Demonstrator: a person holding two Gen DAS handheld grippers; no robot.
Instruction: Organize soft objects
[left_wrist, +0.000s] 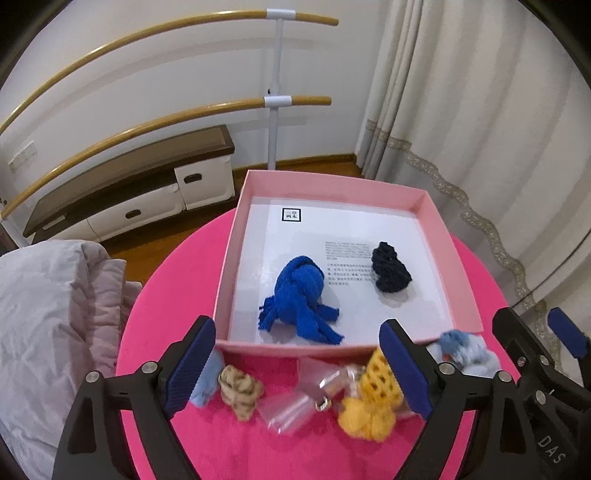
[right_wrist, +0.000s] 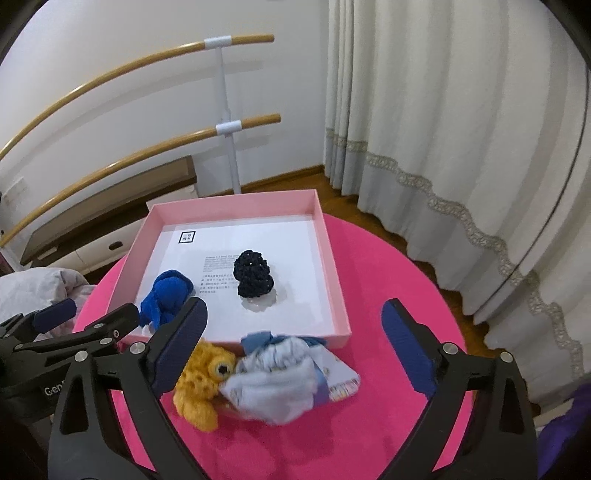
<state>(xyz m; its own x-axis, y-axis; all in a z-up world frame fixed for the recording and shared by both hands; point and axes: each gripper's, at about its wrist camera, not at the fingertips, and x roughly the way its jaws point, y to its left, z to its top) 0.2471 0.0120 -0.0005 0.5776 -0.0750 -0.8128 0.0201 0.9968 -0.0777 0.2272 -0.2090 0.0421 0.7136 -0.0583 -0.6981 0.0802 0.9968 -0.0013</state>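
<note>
Pink box (left_wrist: 458, 266) on round pink table (right_wrist: 388, 266) holds 2 soft items, blue scarf (left_wrist: 301, 291) & black knit (left_wrist: 389, 269); approx 4 still outside by its near wall, incl yellow toy (right_wrist: 201, 384) & pale cloth (right_wrist: 280, 380); left gripper (left_wrist: 299, 369) & right gripper (right_wrist: 295, 350) both spread apart, empty.

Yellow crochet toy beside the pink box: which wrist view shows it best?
The right wrist view. There the yellow crochet toy lies mostly unobscured on the pink table, its eye showing, only its left edge behind a gripper finger. In the left wrist view it is blurred and partly hidden by the left gripper's right finger.
</note>
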